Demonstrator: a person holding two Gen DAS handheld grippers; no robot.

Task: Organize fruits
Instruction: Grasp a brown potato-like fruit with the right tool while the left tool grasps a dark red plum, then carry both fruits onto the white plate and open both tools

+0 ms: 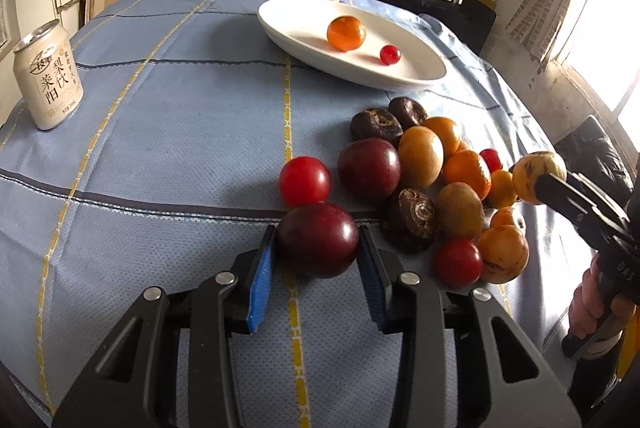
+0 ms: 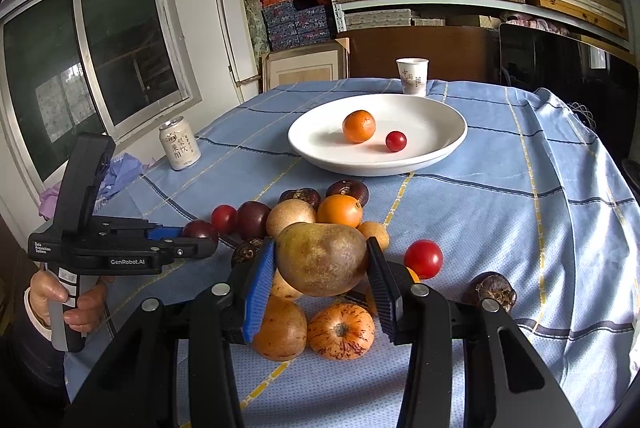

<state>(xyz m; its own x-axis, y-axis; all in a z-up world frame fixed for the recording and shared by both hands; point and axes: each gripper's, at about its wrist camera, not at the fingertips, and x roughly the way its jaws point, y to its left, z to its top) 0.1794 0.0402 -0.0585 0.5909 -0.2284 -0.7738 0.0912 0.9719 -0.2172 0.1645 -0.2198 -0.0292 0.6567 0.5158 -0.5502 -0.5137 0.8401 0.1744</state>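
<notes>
A dark red plum (image 1: 318,239) is lying on the blue checked tablecloth (image 1: 180,148), sitting directly between the two fingers of the left gripper (image 1: 318,248); the blue pads (image 1: 262,284) are standing against its flanks, pinching it, while it is resting on the cloth. Just beyond the fingertips a red cherry tomato (image 1: 305,180) is touching the plum's far side. To the right of the fingers the fruit pile (image 1: 432,180) is lying: a second dark plum, yellow-brown and orange fruits, wrinkled dark brown ones and more small red tomatoes.

The right gripper (image 2: 322,264) is pinching a yellow-brown pear-like fruit (image 2: 322,258) between its fingers, holding it clear of the cloth above the near edge of the pile; a speckled orange fruit (image 2: 341,332) is lying below the fingers, and a red tomato (image 2: 423,259) just right of the right-hand finger.

Well beyond both sets of fingertips a white plate (image 2: 440,120) is holding an orange mandarin (image 2: 359,126) and a small red tomato (image 2: 396,141), lying apart from each other. Behind the plate a paper cup (image 2: 412,76) is standing upright. Far to the left of the left gripper's fingers a drink can (image 1: 48,80) is standing upright. A hand (image 2: 68,304) is gripping the left gripper's handle.
</notes>
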